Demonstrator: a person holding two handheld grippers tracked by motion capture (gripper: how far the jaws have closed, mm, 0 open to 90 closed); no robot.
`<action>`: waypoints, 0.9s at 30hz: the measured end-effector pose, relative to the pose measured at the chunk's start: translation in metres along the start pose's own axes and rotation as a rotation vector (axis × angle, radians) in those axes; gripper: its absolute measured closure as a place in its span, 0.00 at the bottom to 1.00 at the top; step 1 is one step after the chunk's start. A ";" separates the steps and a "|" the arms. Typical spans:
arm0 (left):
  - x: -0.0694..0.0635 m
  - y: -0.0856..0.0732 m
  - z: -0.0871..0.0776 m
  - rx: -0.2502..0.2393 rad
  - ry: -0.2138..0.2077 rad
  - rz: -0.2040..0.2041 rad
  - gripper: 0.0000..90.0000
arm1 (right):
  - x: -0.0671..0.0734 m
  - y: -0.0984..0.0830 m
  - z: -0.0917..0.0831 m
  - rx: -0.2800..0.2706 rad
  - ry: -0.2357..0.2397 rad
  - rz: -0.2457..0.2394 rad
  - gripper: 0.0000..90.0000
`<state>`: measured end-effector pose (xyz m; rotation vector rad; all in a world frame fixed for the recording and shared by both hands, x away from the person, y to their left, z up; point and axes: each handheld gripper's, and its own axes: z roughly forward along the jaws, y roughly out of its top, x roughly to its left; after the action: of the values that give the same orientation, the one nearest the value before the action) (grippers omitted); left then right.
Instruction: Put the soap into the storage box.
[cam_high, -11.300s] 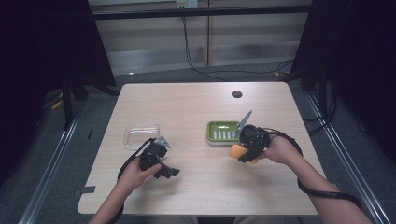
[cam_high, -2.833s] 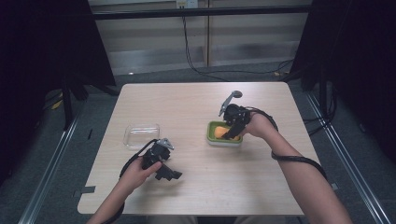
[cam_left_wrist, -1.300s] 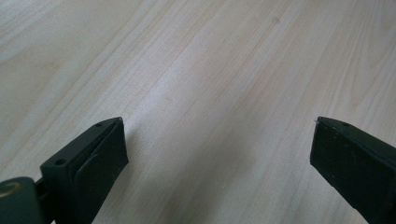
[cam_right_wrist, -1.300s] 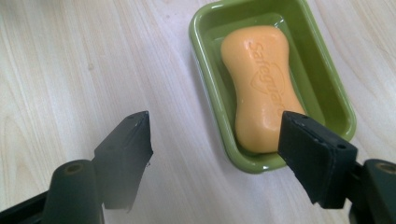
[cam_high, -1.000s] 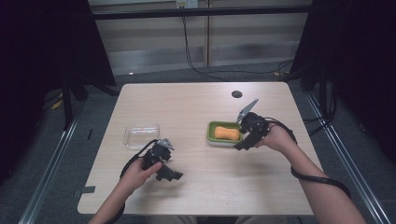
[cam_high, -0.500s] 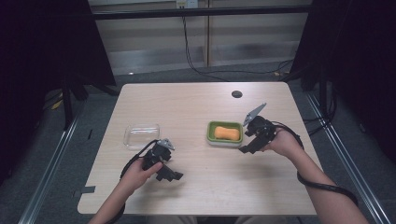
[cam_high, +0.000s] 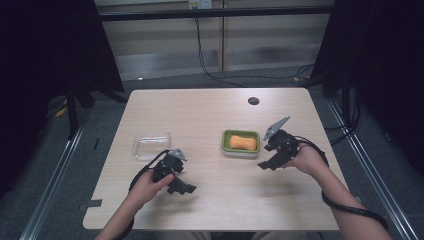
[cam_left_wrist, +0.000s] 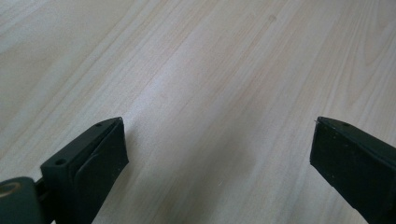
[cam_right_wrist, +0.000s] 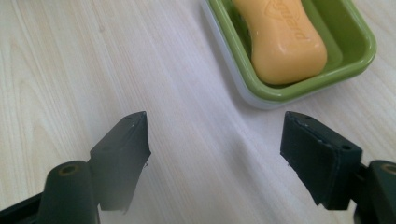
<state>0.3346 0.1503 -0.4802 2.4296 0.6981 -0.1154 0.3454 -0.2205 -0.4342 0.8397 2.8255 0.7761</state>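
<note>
Two grippers empty, soap resting in its dish.

Nearest the person, the left gripper (cam_high: 186, 188) sits low over bare counter (cam_high: 215, 200) with its fingers (cam_left_wrist: 88, 163) spread wide and nothing between them. Farther out on the right, the right gripper (cam_high: 263, 164) hangs just beside the green dish (cam_high: 240, 149), fingers (cam_right_wrist: 122, 149) also spread and empty, apart from the rim. The orange soap (cam_right_wrist: 282, 39) lies flat inside the dish, so the placing step looks done and the right hand appears to be clearing away. A clear tray (cam_high: 151, 145) waits beyond the left gripper. If the tray is meant as a cover, the next move would call for the left fingers to take its rim and carry it level to the dish.
</note>
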 end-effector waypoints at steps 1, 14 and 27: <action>0.001 0.000 -0.001 0.010 -0.001 0.011 0.04 | 0.001 -0.001 0.000 0.002 -0.005 -0.003 0.26; 0.000 0.000 0.000 0.004 -0.001 0.006 0.04 | 0.010 -0.013 0.000 -0.006 -0.012 -0.002 0.26; -0.001 0.000 0.000 0.006 -0.001 0.006 0.04 | 0.017 -0.030 0.003 -0.048 -0.010 0.054 0.26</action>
<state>0.3342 0.1497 -0.4799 2.4371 0.6907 -0.1170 0.3171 -0.2311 -0.4511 0.9134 2.7744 0.8406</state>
